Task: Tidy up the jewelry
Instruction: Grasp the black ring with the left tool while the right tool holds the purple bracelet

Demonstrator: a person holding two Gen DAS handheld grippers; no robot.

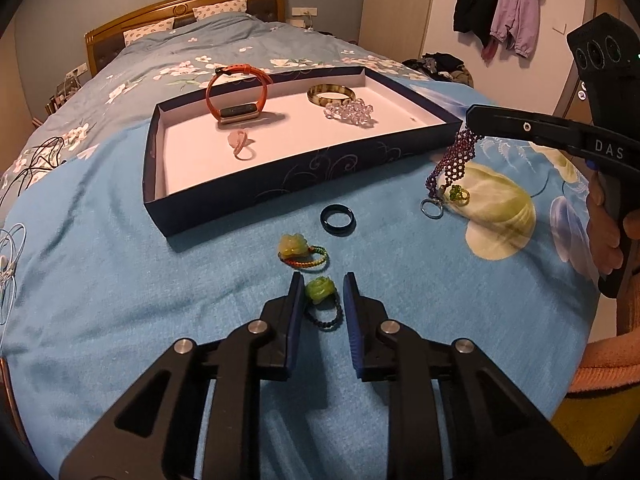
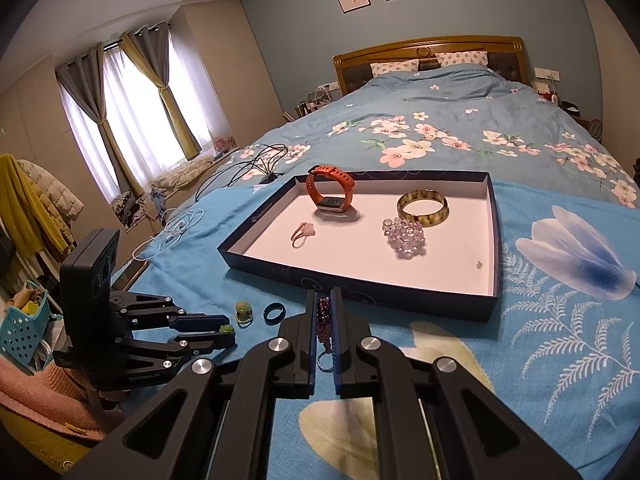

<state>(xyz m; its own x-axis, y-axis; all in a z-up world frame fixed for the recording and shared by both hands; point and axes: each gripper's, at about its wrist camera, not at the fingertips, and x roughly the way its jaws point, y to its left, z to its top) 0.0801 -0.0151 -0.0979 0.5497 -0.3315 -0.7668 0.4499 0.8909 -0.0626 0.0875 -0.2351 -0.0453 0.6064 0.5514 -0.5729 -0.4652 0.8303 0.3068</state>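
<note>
The bed (image 1: 120, 300) carries a shallow tray (image 1: 256, 184) (already holding a watch, bangle and beads). Right gripper (image 2: 325, 312): jaws closed on the purple beaded bracelet (image 1: 454, 160), lifted just beside the tray. Left gripper (image 1: 322, 292): jaws narrowed around the green flower ring (image 1: 318, 292), contact uncertain. Judged step: picking up; next, carry both into the tray.

Both views are fairly dim and cool-toned, with soft indoor light. In the right wrist view, daylight glows through the white sheer curtains (image 2: 120, 120) and slightly blows them out. Shadows fall short and soft inside the tray (image 1: 280, 184). Fisheye bending curves the bed (image 2: 440, 128) and walls; corners go black. The near parts of each claw look soft, and fine detail is grainy.
</note>
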